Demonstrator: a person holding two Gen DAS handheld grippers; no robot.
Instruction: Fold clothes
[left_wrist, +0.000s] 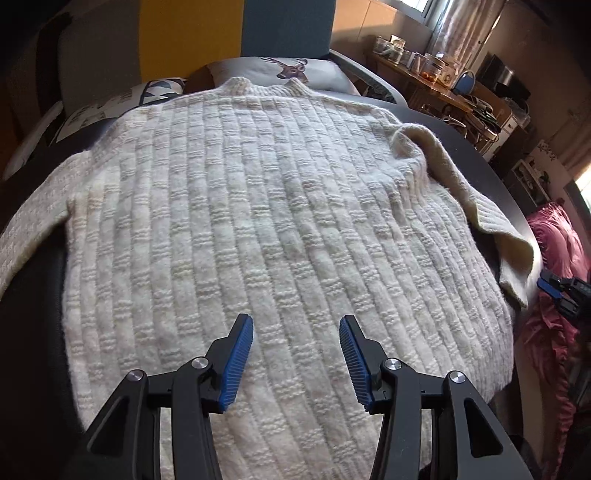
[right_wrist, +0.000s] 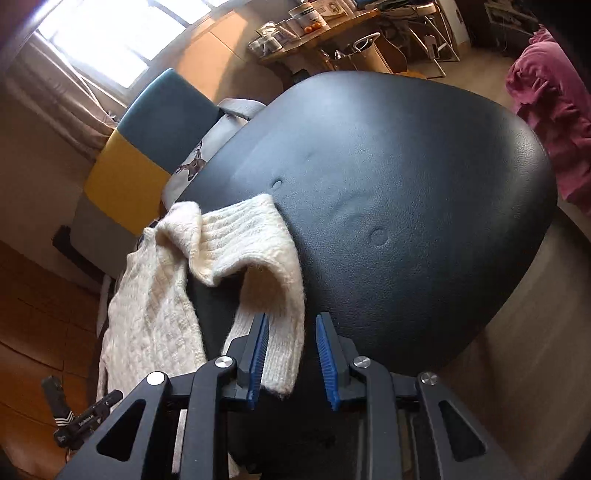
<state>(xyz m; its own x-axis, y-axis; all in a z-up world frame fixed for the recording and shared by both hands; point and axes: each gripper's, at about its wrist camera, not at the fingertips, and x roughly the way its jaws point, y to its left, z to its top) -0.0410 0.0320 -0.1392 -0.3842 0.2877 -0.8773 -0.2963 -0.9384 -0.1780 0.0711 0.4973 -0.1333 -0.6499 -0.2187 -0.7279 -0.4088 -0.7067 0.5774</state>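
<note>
inspector a: item one, the cream knit sweater (left_wrist: 266, 206). it lies flat and spread on the black padded surface (right_wrist: 406, 184), collar at twelve o'clock, hem at six o'clock under the camera. ribbed block pattern across the body.

inspector b: sleeves?

inspector a: the sleeve (left_wrist: 491, 206) at three o'clock is bent and bunched, its cuff hanging over the surface edge. the other sleeve runs out toward nine o'clock and leaves the picture.

inspector b: left gripper (left_wrist: 296, 325)?

inspector a: above the lower body of the sweater, jaws spread wide, nothing between the blue pads, only knit seen below them. contact with the cloth cannot be confirmed.

inspector b: right gripper (right_wrist: 291, 321)?

inspector a: at the sleeve cuff (right_wrist: 284, 350). jaws parted; the cuff lies in the gap, against the pad at nine o'clock, with clear space to the pad at three o'clock. not clamped.

inspector b: surroundings?

inspector a: a pillow with a deer print (left_wrist: 291, 68) sits just beyond the collar at twelve o'clock, backed by a yellow and teal headboard panel (right_wrist: 144, 147). a cluttered wooden desk (left_wrist: 436, 85) stands toward two o'clock under a bright window (right_wrist: 107, 37). a pink garment (right_wrist: 546, 107) lies well apart at three o'clock. wood floor at nine o'clock in the right wrist view.
</note>
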